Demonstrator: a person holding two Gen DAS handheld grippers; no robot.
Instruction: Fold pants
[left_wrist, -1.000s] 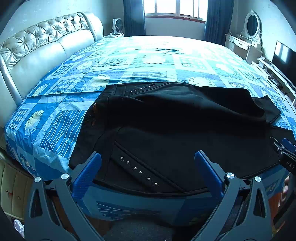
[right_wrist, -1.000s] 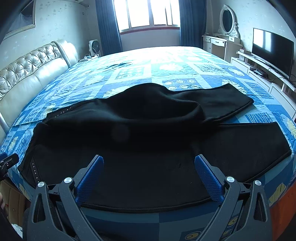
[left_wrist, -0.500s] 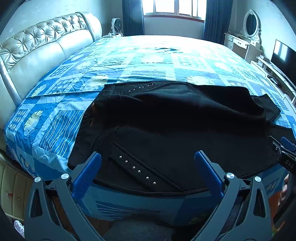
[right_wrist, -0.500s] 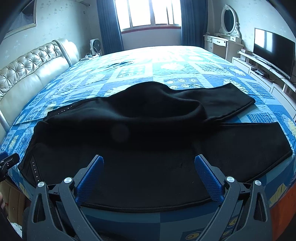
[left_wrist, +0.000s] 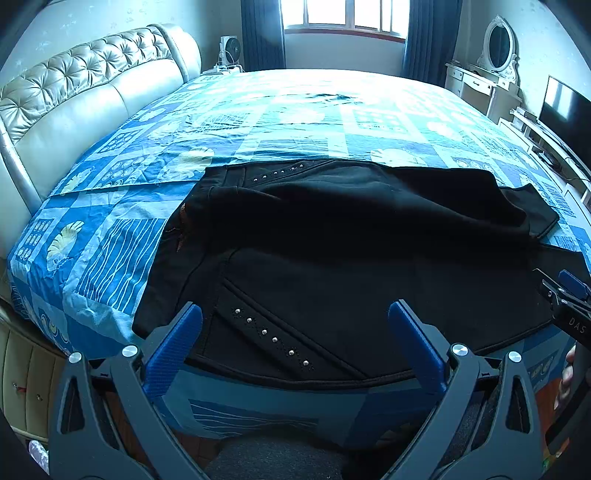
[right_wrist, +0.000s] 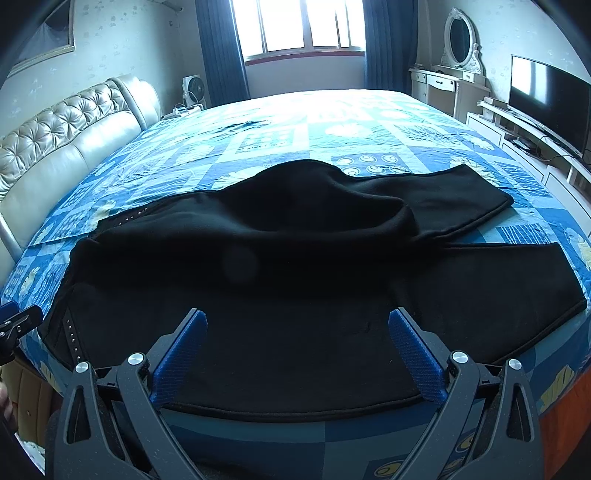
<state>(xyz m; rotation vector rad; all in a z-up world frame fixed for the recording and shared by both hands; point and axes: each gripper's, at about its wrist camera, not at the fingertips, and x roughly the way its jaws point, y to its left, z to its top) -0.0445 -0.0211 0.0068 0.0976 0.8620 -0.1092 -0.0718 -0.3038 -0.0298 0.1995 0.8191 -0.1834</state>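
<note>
In the left wrist view, the black pants (left_wrist: 351, 251) lay across the near edge of the bed (left_wrist: 295, 122), filling the lower middle of the frame, waist end at left with a row of studs (left_wrist: 273, 338). The left hand-held gripper (left_wrist: 295, 328) hung over them with fingers apart, holding nothing.

The right wrist view showed what the other cut off: both legs spread separately at right, one bunched (so folding looked barely begun). The right hand-held gripper (right_wrist: 297, 332) was likewise apart and empty.

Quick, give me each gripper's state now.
Left gripper: open, holding nothing, over the pants.
Right gripper: open, holding nothing.
</note>
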